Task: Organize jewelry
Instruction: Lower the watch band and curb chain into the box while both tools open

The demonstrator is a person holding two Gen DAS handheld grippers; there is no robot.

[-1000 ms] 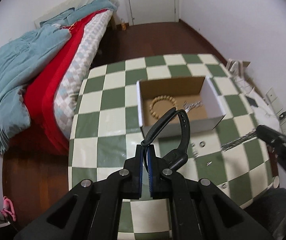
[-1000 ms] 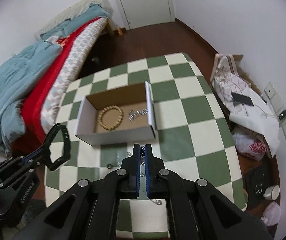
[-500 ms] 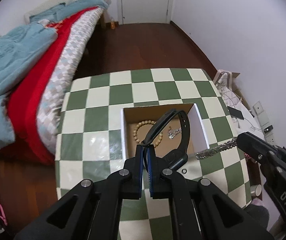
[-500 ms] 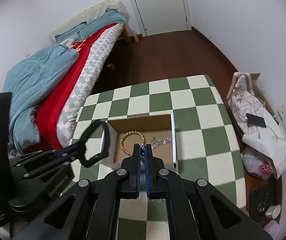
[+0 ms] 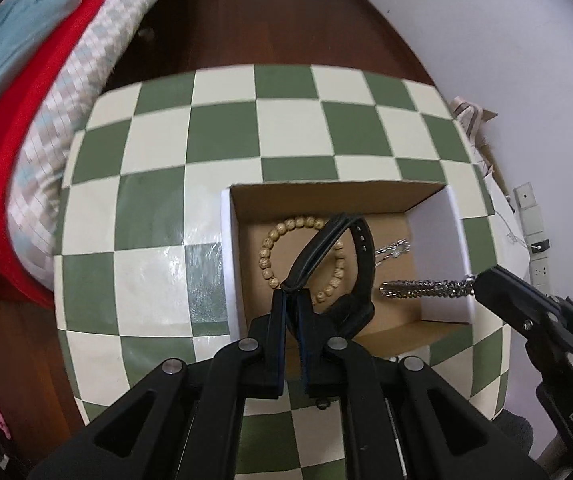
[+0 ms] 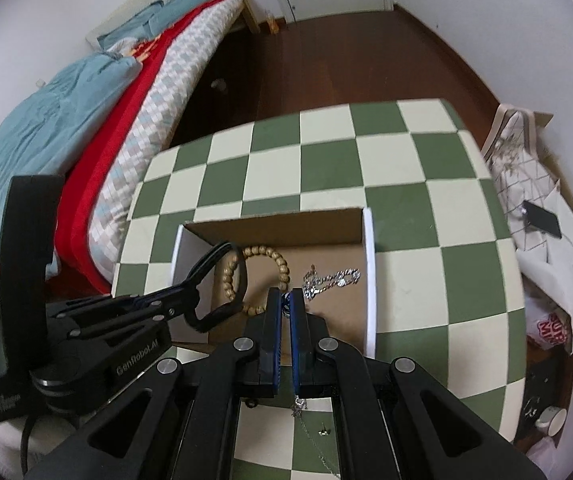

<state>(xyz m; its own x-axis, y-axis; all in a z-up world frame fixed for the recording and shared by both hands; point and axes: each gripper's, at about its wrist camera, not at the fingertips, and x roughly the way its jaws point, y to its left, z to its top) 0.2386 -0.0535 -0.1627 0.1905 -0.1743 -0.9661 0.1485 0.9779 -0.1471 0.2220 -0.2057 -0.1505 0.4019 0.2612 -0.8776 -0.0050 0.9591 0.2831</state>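
- Green-and-cream chequered worktop (image 5: 222, 128) carries an open cardboard box (image 5: 438, 216); bare squares lie left of and beyond it.
- Left hand-held gripper (image 5: 291, 294), angled down over the box's near edge, pinches a black watch strap (image 5: 362, 264) above the wooden bead bracelet (image 5: 266, 248).
- Right hand-held gripper (image 6: 285, 300), pressed together, pinches a silver chain (image 5: 422, 289) over the box's right side.

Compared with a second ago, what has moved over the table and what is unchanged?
Both tongs advanced from in front of the cardboard box to above it: the left tongs carrying the black watch, the right tongs the silver chain. Neither was released. The bead bracelet and silver necklace lie inside as before.
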